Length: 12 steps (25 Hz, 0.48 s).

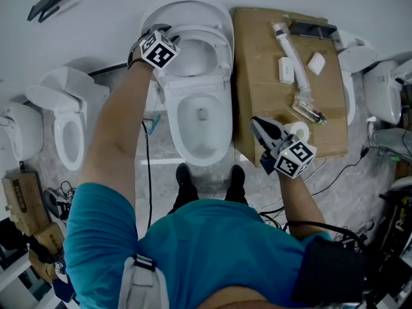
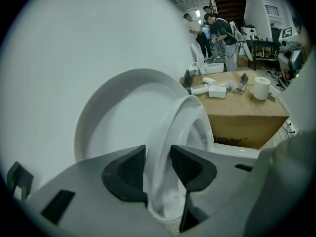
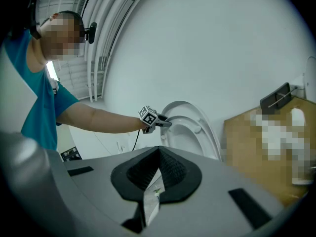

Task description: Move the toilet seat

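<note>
The toilet seat (image 1: 224,51) was a glossy white oval ring, hinged at the back of the white toilet bowl (image 1: 182,137) that stood against the wall. It was lifted well clear of the bowl's rim and stood steeply tilted, almost upright, leaning back toward the raised lid (image 1: 187,4) just behind it without lying flat against it. Its upper edge (image 2: 183,116) passed between the parted jaws of the left gripper (image 2: 158,158).

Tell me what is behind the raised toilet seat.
The lid stands just behind the seat, also raised, with the white wall behind it. The seat covers the lid's right part. The hinge is not visible, and whether the lid touches the wall cannot be told.
</note>
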Available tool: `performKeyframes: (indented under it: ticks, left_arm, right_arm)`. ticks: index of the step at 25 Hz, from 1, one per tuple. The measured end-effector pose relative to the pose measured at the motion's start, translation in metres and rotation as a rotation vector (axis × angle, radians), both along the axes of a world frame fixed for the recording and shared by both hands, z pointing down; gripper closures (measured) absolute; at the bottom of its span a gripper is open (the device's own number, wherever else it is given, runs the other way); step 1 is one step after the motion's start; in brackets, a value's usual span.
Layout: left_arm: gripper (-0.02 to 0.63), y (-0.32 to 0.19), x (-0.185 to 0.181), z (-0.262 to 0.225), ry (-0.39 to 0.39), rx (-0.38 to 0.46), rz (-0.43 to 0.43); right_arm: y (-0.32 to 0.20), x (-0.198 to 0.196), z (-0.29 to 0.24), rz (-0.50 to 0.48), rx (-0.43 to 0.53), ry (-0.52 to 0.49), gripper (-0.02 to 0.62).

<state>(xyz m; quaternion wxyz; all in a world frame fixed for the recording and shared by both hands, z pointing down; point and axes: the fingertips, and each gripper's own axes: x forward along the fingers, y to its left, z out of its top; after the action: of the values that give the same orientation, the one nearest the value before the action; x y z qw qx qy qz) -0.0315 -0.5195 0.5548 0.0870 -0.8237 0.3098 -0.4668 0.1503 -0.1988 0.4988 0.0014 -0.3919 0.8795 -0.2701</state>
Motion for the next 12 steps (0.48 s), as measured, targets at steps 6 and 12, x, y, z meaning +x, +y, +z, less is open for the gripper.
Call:
performKeyframes:
  ticks: [6,12]
  left_arm:
    - [0.454,-0.0051,-0.0002,0.0005,0.001,-0.006,0.006]
    - [0.454,-0.0021,0.0000,-0.0003,0.003,0.003,0.003]
  right_arm:
    - [-0.0032,0.0029,0.0021,0.004,-0.003,-0.001,0.603]
    - [-0.0050,0.0004,0.0001,-0.003,0.000,0.004,0.603]
